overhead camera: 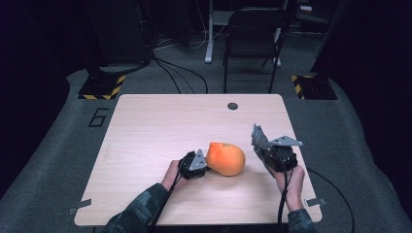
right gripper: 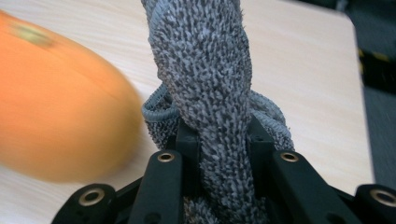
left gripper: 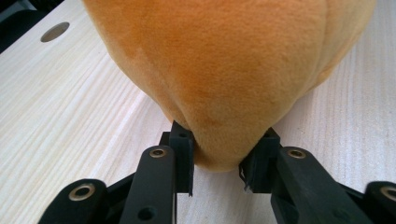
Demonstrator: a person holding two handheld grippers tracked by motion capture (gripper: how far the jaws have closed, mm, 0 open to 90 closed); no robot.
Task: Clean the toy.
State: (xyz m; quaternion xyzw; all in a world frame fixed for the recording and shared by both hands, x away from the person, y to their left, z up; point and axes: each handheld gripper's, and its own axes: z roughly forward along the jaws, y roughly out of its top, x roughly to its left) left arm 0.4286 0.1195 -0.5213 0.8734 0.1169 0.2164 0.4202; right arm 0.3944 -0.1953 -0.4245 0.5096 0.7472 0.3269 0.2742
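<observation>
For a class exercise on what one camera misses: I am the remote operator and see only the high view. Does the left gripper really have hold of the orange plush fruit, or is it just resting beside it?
Observer: It has hold. In the left gripper view, the left gripper pinches the narrow end of the orange plush fruit between its pads.
Operator: And the grey thing in the right gripper?
Observer: It is a knitted grey cloth, clamped upright in the right gripper.
Operator: Is the fruit lifted?
Observer: It seems to lie on the table.
</observation>
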